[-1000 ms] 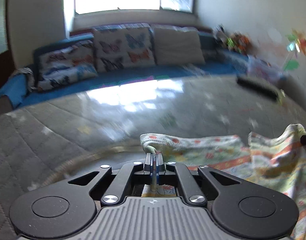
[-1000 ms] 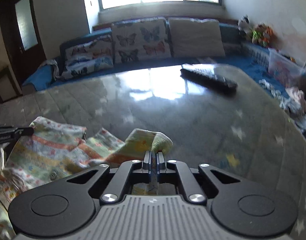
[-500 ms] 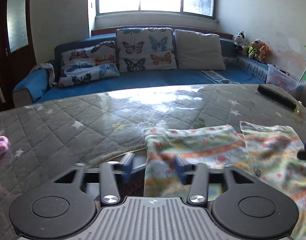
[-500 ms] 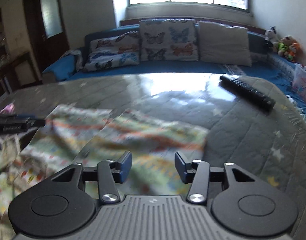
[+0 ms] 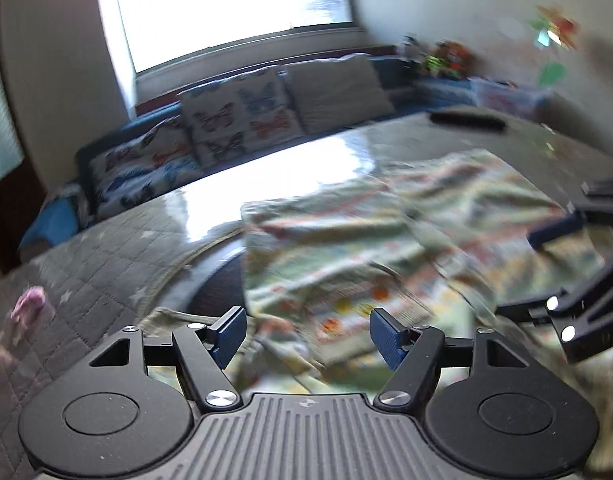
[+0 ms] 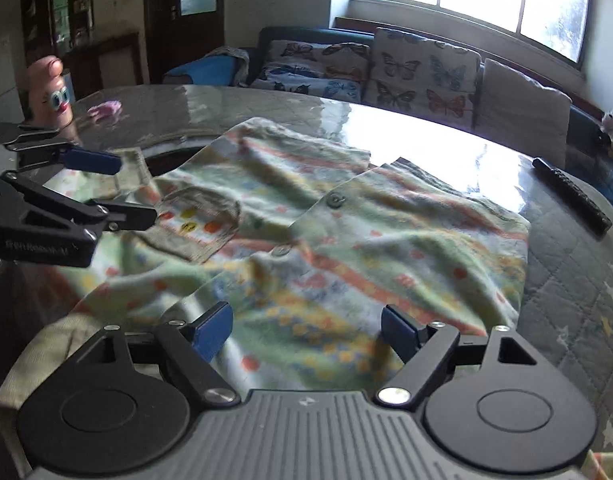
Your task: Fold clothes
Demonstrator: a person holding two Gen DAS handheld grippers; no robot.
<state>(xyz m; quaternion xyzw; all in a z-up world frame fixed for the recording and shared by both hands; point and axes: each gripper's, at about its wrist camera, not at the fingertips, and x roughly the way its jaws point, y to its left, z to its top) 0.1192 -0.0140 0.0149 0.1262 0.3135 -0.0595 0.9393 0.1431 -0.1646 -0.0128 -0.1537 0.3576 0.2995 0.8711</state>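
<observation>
A pale green children's shirt with orange and yellow stripes, buttons and a chest pocket lies spread on the grey quilted table cover. It also shows, blurred, in the left wrist view. My left gripper is open and empty, hovering over the shirt's near left part. My right gripper is open and empty over the shirt's near edge. Each gripper shows in the other's view, the left gripper at left and the right gripper at right.
A black remote control lies on the table at the far right. A small pink item and a pink figure with eyes are at the far left. A blue sofa with butterfly cushions stands behind the table.
Both grippers were shut on shirt corners a second ago, then opened and let go. Both have since pulled back and turned; the shirt now lies spread flat.
</observation>
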